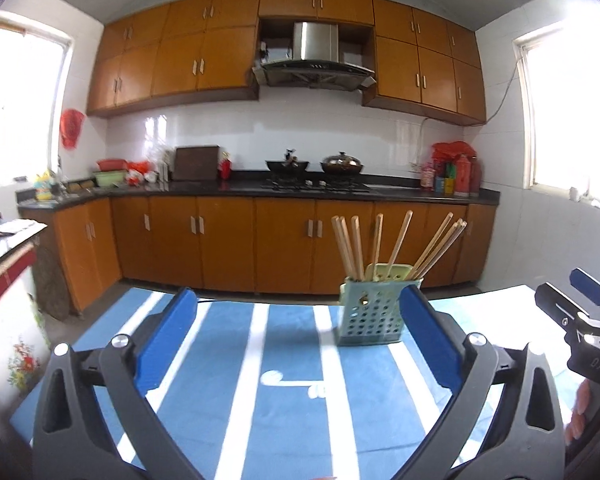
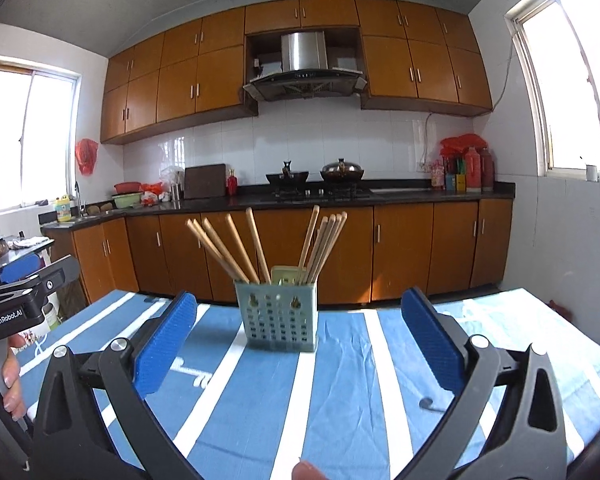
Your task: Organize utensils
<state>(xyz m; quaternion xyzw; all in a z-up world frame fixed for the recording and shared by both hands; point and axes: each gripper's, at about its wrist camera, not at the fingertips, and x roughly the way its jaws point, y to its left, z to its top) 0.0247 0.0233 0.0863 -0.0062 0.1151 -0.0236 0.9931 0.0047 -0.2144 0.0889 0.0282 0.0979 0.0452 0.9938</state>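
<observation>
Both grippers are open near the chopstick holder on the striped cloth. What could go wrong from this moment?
The chopsticks fan out to both sides of the holder, so gripping one may drag its neighbours out. The holder looks light and stands free on the tablecloth; a sideways pull could tip it. The left gripper and right gripper are both open and aimed at it, so they might collide.
</observation>
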